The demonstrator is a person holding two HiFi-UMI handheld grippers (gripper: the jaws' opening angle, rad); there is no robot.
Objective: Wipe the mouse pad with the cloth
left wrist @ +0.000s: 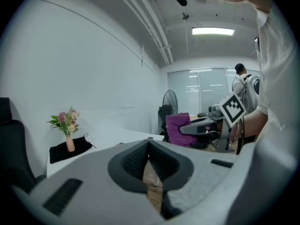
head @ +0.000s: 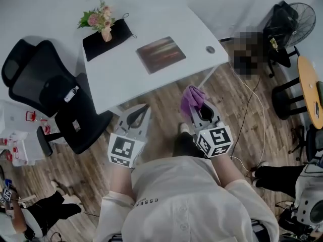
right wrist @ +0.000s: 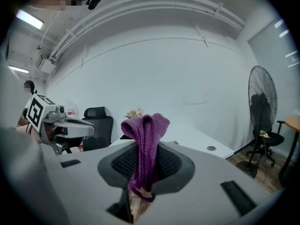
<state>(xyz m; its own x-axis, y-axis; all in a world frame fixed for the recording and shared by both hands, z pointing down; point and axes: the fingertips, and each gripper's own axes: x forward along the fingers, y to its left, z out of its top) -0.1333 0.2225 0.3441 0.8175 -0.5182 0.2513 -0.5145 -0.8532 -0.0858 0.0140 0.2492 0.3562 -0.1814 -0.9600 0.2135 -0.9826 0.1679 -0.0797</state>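
The mouse pad [head: 160, 53], dark with reddish streaks, lies flat on the white table [head: 126, 74]. My right gripper [head: 198, 106] is held over the floor just in front of the table's near edge, shut on a purple cloth [head: 193, 98] that bunches up past the jaws. In the right gripper view the cloth [right wrist: 145, 139] hangs pinched between the pads of that gripper [right wrist: 143, 165]. My left gripper [head: 139, 116] hovers beside it, shut with nothing held. Its jaws [left wrist: 149, 146] meet, and the cloth [left wrist: 178, 128] shows to their right.
A vase of flowers [head: 102, 22] stands on a black mat [head: 113, 38] at the table's far left. A black office chair [head: 50, 89] is left of the table. A fan [head: 298, 14], stools and a round wooden table [head: 309, 89] stand to the right. A cable [head: 250, 110] trails over the floor.
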